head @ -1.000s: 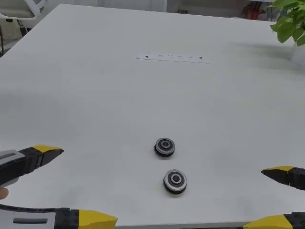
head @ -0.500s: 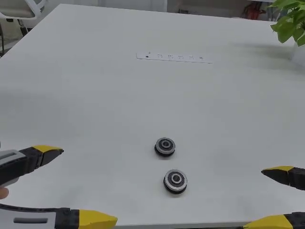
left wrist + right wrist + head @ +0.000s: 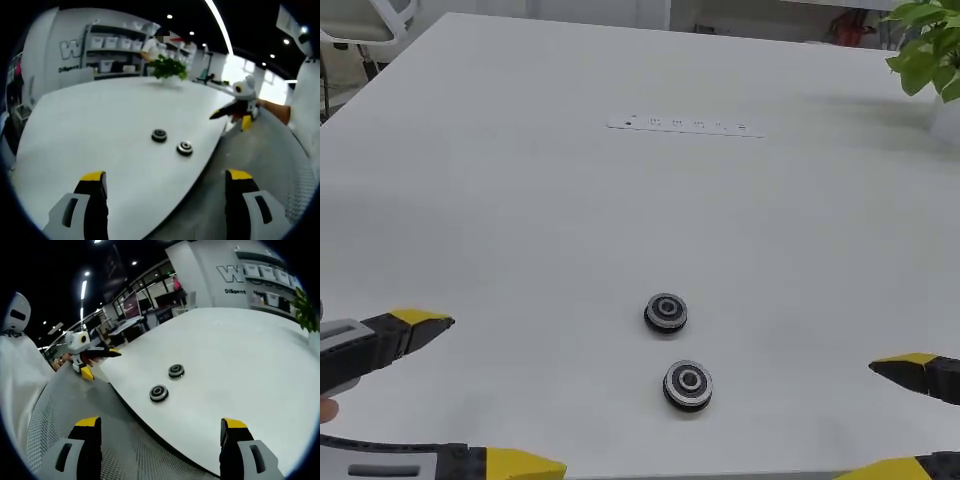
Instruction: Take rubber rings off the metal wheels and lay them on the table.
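Observation:
Two metal wheels with black rubber rings lie flat on the white table. The farther wheel (image 3: pixel 666 312) (image 3: pixel 159 135) (image 3: pixel 176 371) sits just behind the nearer wheel (image 3: pixel 688 385) (image 3: pixel 184 148) (image 3: pixel 159 393). My left gripper (image 3: pixel 470 395) (image 3: pixel 165 180) is open at the table's near left edge, well left of the wheels, holding nothing. At the near right edge my right gripper (image 3: pixel 908 415) (image 3: pixel 160 426) is open too, with nothing between its yellow-tipped jaws. The left gripper (image 3: pixel 95 360) also appears in the right gripper view, and the right gripper (image 3: pixel 231 111) in the left gripper view.
A white power strip (image 3: pixel 684 124) lies across the far middle of the table (image 3: pixel 520 200). A green plant (image 3: pixel 926 45) (image 3: pixel 169 67) stands at the far right corner. A chair (image 3: pixel 370 25) stands beyond the far left edge. A person (image 3: pixel 156 45) stands at shelves in the background.
The head view has shifted slightly, so everything sits a little lower. Wheels and grippers keep their places.

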